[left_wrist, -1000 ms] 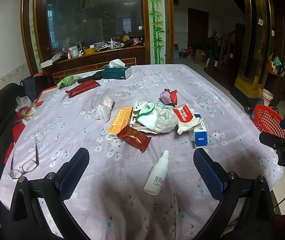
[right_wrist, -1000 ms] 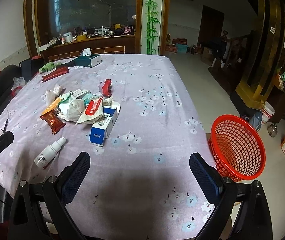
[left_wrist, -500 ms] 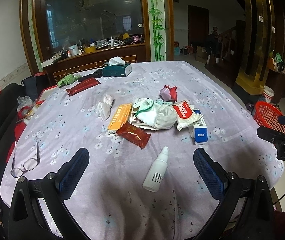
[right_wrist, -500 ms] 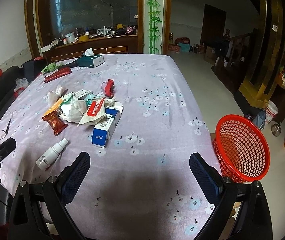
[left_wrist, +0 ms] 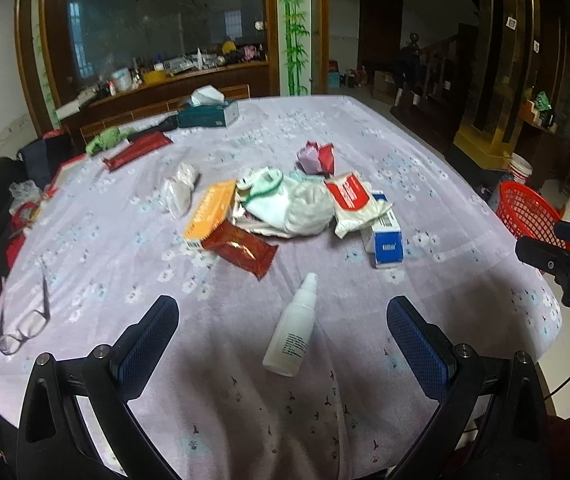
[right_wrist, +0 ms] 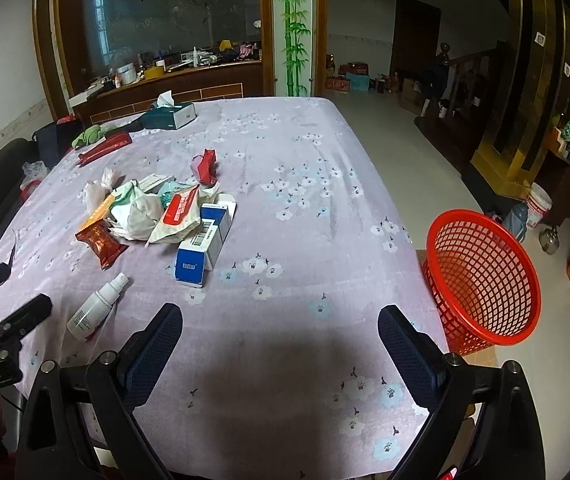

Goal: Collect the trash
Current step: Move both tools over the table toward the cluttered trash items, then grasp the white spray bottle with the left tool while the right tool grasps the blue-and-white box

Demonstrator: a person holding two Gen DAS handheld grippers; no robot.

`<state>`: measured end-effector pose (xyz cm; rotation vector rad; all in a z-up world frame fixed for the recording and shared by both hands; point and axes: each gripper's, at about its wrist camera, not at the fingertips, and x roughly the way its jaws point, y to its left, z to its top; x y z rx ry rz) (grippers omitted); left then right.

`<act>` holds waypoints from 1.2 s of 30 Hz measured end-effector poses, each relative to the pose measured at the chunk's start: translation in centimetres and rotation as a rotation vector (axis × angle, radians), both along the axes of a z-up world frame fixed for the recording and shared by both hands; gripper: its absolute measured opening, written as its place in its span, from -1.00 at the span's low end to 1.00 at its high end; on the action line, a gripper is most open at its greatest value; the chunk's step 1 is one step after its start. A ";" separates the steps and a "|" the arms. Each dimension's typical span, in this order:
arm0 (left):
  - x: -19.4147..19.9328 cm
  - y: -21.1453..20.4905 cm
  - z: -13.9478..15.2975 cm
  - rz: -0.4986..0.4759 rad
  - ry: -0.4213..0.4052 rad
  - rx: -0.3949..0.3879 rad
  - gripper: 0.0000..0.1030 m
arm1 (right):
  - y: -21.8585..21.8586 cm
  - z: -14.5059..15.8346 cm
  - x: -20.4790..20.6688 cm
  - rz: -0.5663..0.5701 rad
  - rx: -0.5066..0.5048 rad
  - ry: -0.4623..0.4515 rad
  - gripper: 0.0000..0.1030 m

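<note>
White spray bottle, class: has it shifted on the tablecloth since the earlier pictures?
No. The white spray bottle lies in the same spot beside the dark red wrapper; only the camera moved.

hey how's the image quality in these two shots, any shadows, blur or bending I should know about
Left wrist view: fisheye bends the table edges, dark vignette in the corners, a broad shadow over the cloth around the bottle, slight softness on the trash pile. Right wrist view: same bending, a dark shadow between the open fingers, basket sharp and well lit.
</note>
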<state>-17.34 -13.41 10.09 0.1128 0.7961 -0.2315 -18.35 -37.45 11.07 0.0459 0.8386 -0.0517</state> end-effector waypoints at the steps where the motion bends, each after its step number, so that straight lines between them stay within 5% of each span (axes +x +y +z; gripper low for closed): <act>1: 0.2 0.0 -0.3 -0.002 0.013 -0.003 1.00 | 0.1 -0.1 0.0 0.000 -0.001 0.003 0.93; 17: 4.8 0.3 -7.2 -0.065 0.255 0.020 0.99 | 2.7 -1.7 4.4 0.029 0.063 0.113 0.81; 26: 6.0 -0.5 -9.0 -0.144 0.257 0.059 0.28 | 4.3 -4.5 8.7 0.041 0.126 0.236 0.60; 28: 6.4 -0.7 -8.8 -0.165 0.242 0.061 -0.18 | 4.8 -4.8 9.6 0.044 0.128 0.246 0.60; 30: 6.8 -0.8 -8.7 -0.190 0.238 0.060 -0.45 | 5.5 -5.3 10.7 0.045 0.119 0.258 0.60; 36: 7.8 0.5 -8.3 -0.228 0.262 -0.003 -0.45 | 6.4 -6.7 13.4 0.018 0.099 0.287 0.56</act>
